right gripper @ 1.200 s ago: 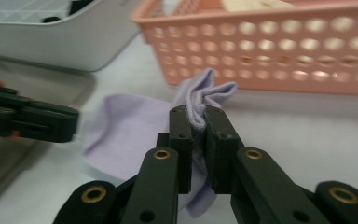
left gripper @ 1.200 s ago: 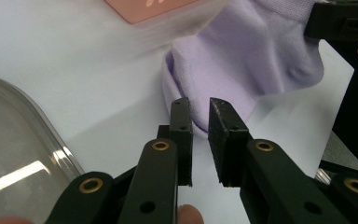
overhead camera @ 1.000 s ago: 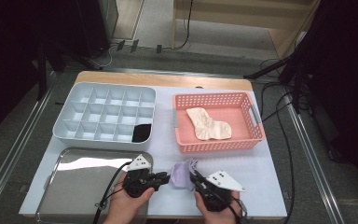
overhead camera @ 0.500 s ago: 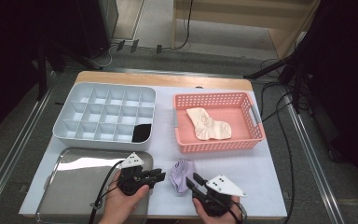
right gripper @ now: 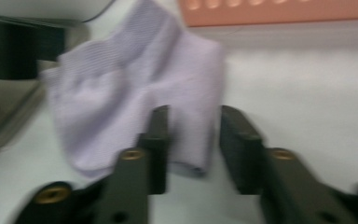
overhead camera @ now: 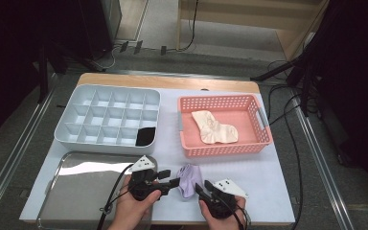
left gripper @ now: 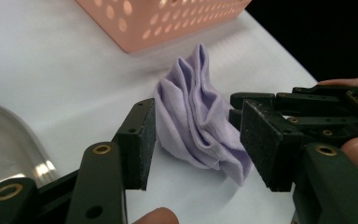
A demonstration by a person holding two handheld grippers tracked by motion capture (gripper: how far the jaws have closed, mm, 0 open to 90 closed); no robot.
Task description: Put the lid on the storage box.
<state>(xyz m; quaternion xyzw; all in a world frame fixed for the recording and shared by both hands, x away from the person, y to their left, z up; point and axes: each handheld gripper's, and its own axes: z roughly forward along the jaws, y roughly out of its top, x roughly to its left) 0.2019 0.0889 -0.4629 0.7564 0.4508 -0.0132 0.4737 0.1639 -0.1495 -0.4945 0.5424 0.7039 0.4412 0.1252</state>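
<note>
A crumpled lilac sock [overhead camera: 189,178] lies on the white table near its front edge. My left gripper [overhead camera: 171,178] comes at it from the left. Its jaws have just been opening and now stand apart around the sock [left gripper: 200,116], the pads [left gripper: 142,140] not pressing on it. My right gripper [overhead camera: 199,188] reaches in from the front right. Its jaws have just been closing a little and straddle the sock's near edge [right gripper: 186,135] without a clear pinch; that view is blurred. A cream sock [overhead camera: 215,128] lies in the pink basket [overhead camera: 182,124].
A grey compartment tray [overhead camera: 72,120] stands at the back left with a black item [overhead camera: 146,136] in its near right cell. A metal tray [overhead camera: 76,187] lies front left, right beside my left hand. The basket's front wall [left gripper: 168,23] is just beyond the lilac sock.
The left jaws have spread wider around the lilac sock. The right gripper has sunk onto the sock's near edge. The sock has stayed in place.
</note>
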